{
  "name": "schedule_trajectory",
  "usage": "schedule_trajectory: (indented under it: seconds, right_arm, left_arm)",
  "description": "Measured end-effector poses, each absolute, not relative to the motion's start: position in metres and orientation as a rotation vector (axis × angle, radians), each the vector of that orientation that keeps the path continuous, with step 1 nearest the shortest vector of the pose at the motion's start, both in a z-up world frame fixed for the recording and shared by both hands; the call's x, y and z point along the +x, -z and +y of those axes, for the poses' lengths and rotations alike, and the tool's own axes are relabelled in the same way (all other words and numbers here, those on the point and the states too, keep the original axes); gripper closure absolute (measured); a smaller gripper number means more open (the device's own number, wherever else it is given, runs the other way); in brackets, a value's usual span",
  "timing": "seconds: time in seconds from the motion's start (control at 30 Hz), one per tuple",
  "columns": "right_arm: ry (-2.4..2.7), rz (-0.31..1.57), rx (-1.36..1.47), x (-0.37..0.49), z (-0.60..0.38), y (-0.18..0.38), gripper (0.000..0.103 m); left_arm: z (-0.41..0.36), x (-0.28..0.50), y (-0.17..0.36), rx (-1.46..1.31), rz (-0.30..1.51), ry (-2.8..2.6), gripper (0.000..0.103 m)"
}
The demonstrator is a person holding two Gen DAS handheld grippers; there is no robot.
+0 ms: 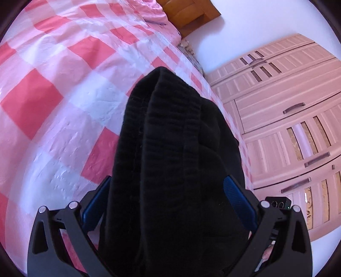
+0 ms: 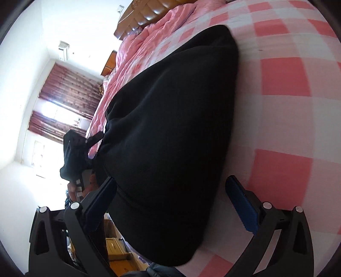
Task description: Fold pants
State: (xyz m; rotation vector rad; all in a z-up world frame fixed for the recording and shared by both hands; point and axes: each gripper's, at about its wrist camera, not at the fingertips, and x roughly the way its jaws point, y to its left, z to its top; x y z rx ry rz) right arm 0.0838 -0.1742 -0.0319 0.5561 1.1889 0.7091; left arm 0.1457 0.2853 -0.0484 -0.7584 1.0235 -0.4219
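Garment: black pants [image 2: 170, 136] lie bunched on the bed, spreading from 6 o'clock to 12 o'clock in the right wrist view; a ribbed band, seemingly the waistband, runs up the centre of the left wrist view.
Left claw [image 1: 168, 204]: blue pads stand apart with the black fabric filling the space between them; whether they pinch it I cannot tell.
Right claw [image 2: 170, 202]: fingers apart, cloth draped over the gap between them; the right pad sits clear of the fabric, so no clamp appears made.
Other device: the left claw and the hand holding it show at 9 o'clock in the right wrist view, at the garment's edge.
Progress: judged early to middle. The cloth is doubled and heaped, not flat; no squared, finished fold is visible.
Remaining: judged, flattening, aligning the legs and completing the folds.
Surface: bed cover [image 1: 53, 95], pink, red and white check, lightly wrinkled; a pink quilt [image 2: 149, 34] lies bunched toward the wooden headboard [image 2: 147, 12].
Room: pale wardrobe [image 1: 287, 119] with dark handles at 3 o'clock in the left wrist view; dark red curtains [image 2: 59, 102] on a bright window at 9 o'clock in the right wrist view; white walls.
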Motion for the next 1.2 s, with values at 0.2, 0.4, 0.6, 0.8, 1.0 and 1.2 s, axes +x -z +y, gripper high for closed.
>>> schedule_trajectory:
  seconds: [0.2,0.4,0.6,0.8,1.0,1.2]
  right_arm:
    - [-0.664,1.151,0.571,0.079,-0.175,0.033,0.018]
    - [-0.613,0.995,0.404,0.059,-0.173,0.014,0.052]
    - [-0.584,0.932,0.318,0.044,-0.172,0.004,0.056]
    - [-0.598,0.865,0.284,0.04,-0.161,-0.008,0.06]
    - [-0.591,0.811,0.27,0.04,-0.172,-0.021,0.062]
    - [-0.546,0.746,0.265,0.054,-0.19,-0.044,0.062]
  left_arm:
    - [0.271,0.157,0.046,-0.618,1.107,0.493,0.003]
    - [0.28,0.144,0.045,-0.624,1.048,0.398,0.045]
    - [0.263,0.128,0.018,-0.529,0.957,0.284,0.057]
    - [0.242,0.115,-0.016,-0.427,0.888,0.27,0.06]
    - [0.215,0.114,-0.045,-0.359,0.836,0.297,0.061]
    - [0.191,0.131,-0.066,-0.351,0.805,0.343,0.061]
